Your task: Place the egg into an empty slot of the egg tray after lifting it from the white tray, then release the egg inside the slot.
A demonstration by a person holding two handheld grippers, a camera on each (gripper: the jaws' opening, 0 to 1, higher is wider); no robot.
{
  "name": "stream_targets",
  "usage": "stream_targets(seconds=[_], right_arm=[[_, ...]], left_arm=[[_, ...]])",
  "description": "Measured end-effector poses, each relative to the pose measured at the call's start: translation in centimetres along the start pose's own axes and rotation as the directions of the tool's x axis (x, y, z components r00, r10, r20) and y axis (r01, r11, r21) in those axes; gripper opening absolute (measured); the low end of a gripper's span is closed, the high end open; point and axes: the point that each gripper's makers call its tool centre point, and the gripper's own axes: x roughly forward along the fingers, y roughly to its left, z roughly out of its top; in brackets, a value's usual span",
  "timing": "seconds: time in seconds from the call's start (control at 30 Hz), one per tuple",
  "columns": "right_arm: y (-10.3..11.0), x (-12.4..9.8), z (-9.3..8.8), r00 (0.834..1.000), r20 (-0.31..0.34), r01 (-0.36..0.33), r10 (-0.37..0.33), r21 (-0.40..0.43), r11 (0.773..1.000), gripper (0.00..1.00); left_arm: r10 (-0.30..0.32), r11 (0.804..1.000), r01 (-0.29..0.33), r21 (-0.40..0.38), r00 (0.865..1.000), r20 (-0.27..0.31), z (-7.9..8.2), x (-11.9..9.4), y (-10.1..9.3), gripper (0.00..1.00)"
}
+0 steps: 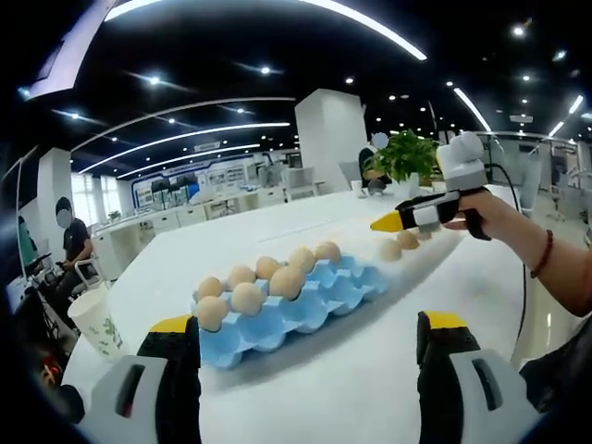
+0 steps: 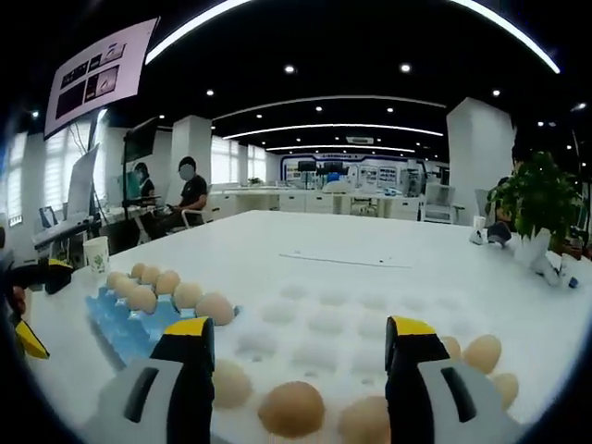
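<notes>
Here the left claw (image 1: 308,338) stood open over the white bench (image 1: 370,370), its two yellow-tipped jaws well apart with nothing between them. Ahead of it, between the jaws and a little toward the left one, lay the blue egg tray (image 1: 296,310), carrying eggs (image 1: 247,298) along its far and left slots while the near and right slots were bare. Beyond the tray, up and to the right of the left claw, a hand (image 1: 495,215) held the right claw (image 1: 387,223) above the bench, with a few more eggs (image 1: 390,249) lying just under its yellow tip. A paper cup (image 1: 95,322) stood near the bench edge, off to the left of the left jaw. A potted plant (image 1: 404,159) sat further back.

In the right gripper view, the right claw (image 2: 299,338) was also open and held nothing. Between and just beyond its jaws lay the white tray (image 2: 342,319), most of its hollows bare. One egg (image 2: 291,408) rested in the tray close in, midway between the jaws; another egg (image 2: 231,382) sat just beside the left jaw, and others (image 2: 483,352) lay past the right jaw. The blue egg tray (image 2: 120,328) was left of the left jaw, touching or nearly touching the white tray.
</notes>
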Motion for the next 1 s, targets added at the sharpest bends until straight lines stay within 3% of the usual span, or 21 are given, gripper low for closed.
stream_targets(seconds=[0.53,1.0], right_arm=[[-5.7,-1.1,-0.8,0.991,-0.031,0.129,-0.129,-0.007,0.992,0.77],[-9.2,-1.5,-1.8,0.982,-0.056,0.181,-0.179,0.047,0.982,0.69]], left_arm=[[0.015,1.000,-0.015,-0.007,1.000,0.009,0.8,0.6,0.1,1.00],[0.023,1.000,-0.023,-0.005,1.000,0.010,1.3,1.0,-0.1,0.99]])
